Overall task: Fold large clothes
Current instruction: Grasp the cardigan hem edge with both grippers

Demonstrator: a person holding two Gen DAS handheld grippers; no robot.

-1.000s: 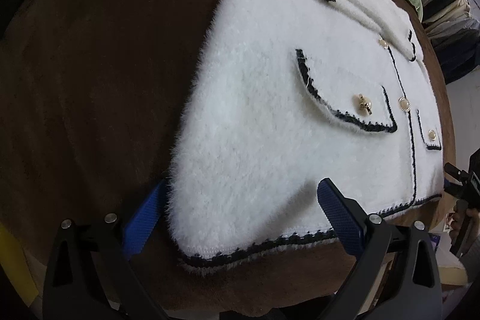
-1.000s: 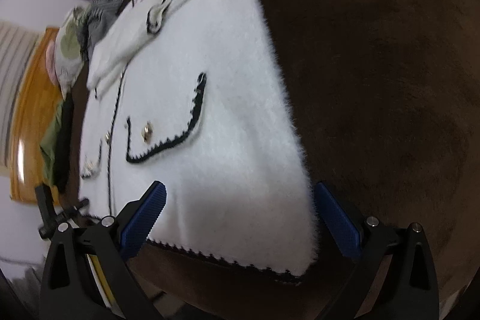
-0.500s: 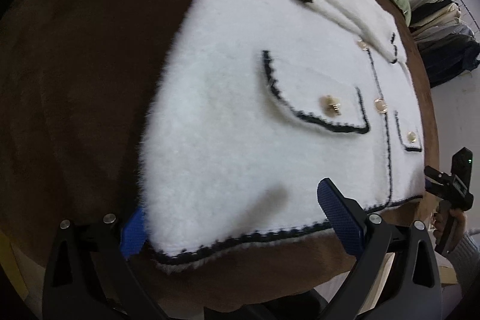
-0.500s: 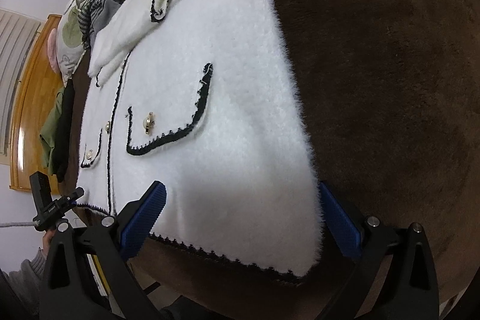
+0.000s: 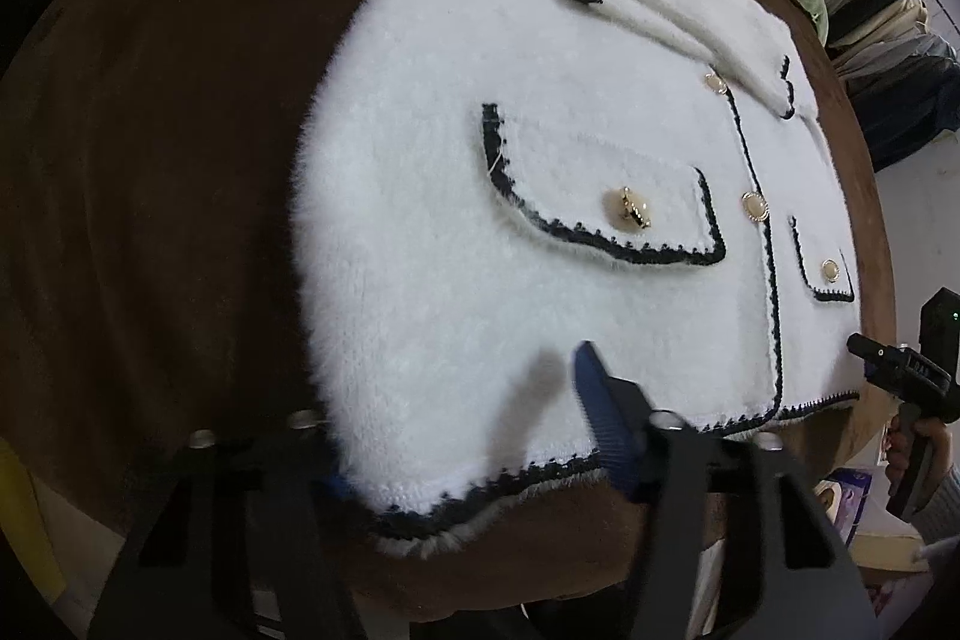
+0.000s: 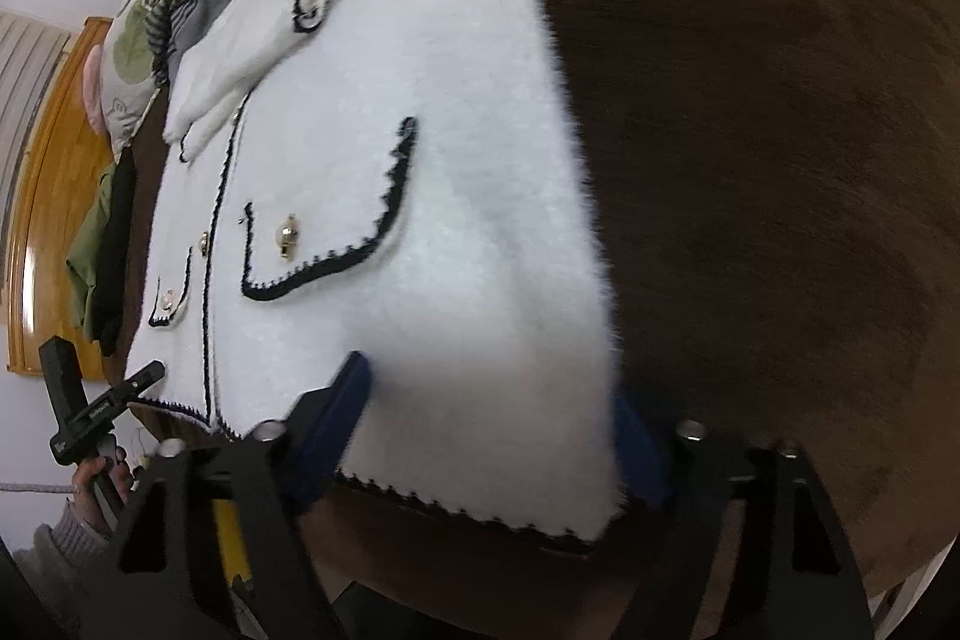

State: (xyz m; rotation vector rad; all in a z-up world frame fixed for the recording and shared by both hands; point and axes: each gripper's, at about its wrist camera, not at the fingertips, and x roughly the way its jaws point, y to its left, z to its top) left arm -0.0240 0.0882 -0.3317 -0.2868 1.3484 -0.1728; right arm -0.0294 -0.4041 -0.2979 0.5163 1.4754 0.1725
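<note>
A fluffy white cardigan [image 5: 480, 232] with black trim, gold buttons and flap pockets lies flat on a brown blanket [image 5: 150, 160], sleeves folded in across the chest. My left gripper [image 5: 462, 436] straddles its near left hem corner, jaws partly closed, one blue finger [image 5: 600, 400] above the cloth and the other under the edge. In the right wrist view the cardigan [image 6: 420, 220] lies left of centre. My right gripper [image 6: 492, 436] straddles the near right hem corner, one blue finger [image 6: 336, 418] on the cloth and one at its edge.
The brown blanket [image 6: 780, 160] covers the whole work surface, and its near edge runs just below the hem. Green pillows and piled clothes [image 5: 870, 28] lie at the far side. A wooden headboard [image 6: 42, 220] and more clothes [image 6: 108, 250] stand at the left.
Both grippers have moved forward onto the cardigan's hem corners, and their jaws have narrowed around the cloth. The cardigan itself has stayed flat.
</note>
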